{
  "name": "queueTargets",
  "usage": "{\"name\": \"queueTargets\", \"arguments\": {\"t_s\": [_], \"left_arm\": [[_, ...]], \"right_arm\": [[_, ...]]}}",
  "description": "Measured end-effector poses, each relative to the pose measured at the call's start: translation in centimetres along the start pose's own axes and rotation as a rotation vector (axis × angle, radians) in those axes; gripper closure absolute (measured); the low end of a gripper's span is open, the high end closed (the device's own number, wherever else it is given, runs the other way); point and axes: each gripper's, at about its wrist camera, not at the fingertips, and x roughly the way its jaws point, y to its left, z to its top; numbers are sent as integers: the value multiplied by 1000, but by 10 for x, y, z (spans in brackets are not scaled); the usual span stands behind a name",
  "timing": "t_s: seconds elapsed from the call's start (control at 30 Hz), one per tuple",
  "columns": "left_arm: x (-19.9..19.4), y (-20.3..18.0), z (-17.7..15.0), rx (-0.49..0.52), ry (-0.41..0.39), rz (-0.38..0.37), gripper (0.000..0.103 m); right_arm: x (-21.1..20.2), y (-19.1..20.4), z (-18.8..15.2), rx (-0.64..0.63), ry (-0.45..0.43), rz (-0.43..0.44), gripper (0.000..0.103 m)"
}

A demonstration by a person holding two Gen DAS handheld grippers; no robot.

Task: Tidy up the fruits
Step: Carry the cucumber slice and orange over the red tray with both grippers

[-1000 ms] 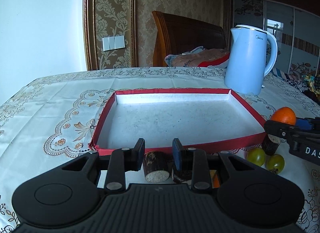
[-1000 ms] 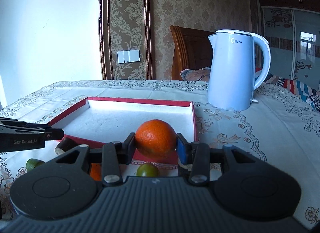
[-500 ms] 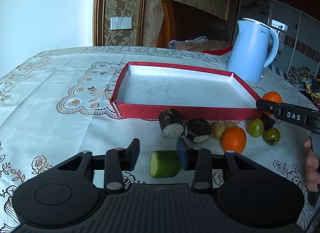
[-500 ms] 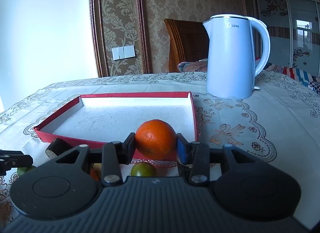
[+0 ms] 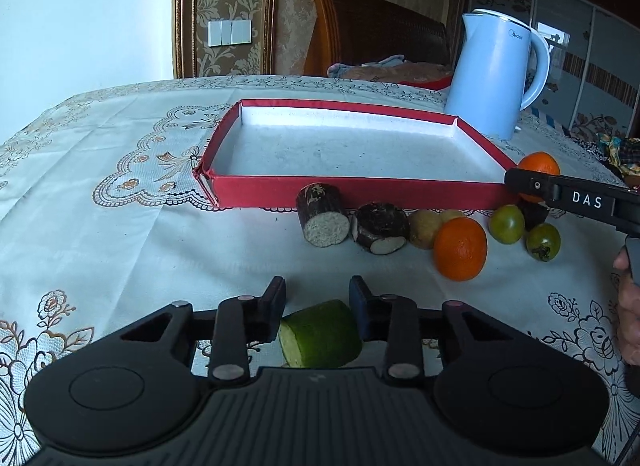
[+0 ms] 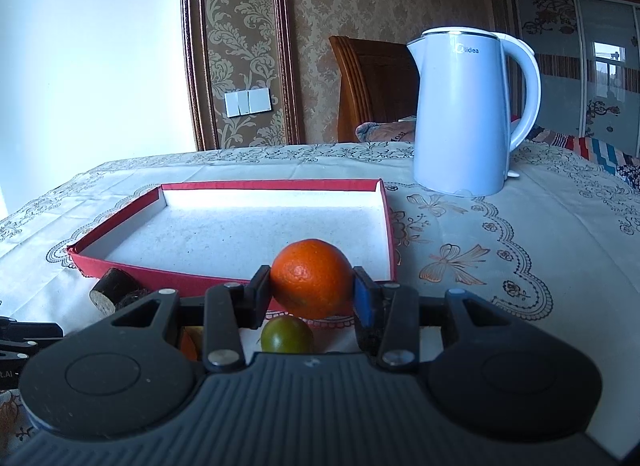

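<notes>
A red tray with a bare white floor lies on the table; it also shows in the right wrist view. In front of it lie two dark cut pieces, small potatoes, an orange and two green tomatoes. My left gripper is open, low over a green cucumber piece that lies between its fingers. My right gripper is shut on an orange, held at the tray's near right corner above a green tomato.
A light blue kettle stands behind the tray's right side; it also shows in the right wrist view. A wooden chair back stands beyond the table. The lace tablecloth covers the table.
My left gripper has pulled back from the tray and the dark cut pieces and now sits over the green cucumber piece. My right gripper has kept hold of the orange and risen slightly.
</notes>
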Motion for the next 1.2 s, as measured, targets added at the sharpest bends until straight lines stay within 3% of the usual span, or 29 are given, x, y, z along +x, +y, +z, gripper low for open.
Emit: {"name": "queueTargets", "arguments": {"t_s": [0.27,0.53,0.97,1.2], "left_arm": [[-2,-1,10,18,-27,22,70],[5,-9,51,18,-86,15,70],[84,-22,102,-8,-42,28,70],[105,-20,114,-20,-49,32,71]], "right_arm": [[-1,-1,1,4,-10,-7,63],[7,2,16,-18,-25,-22,63],[78,4,46,6,80,-62,63],[102,3,49,1,108,-91,63]]}}
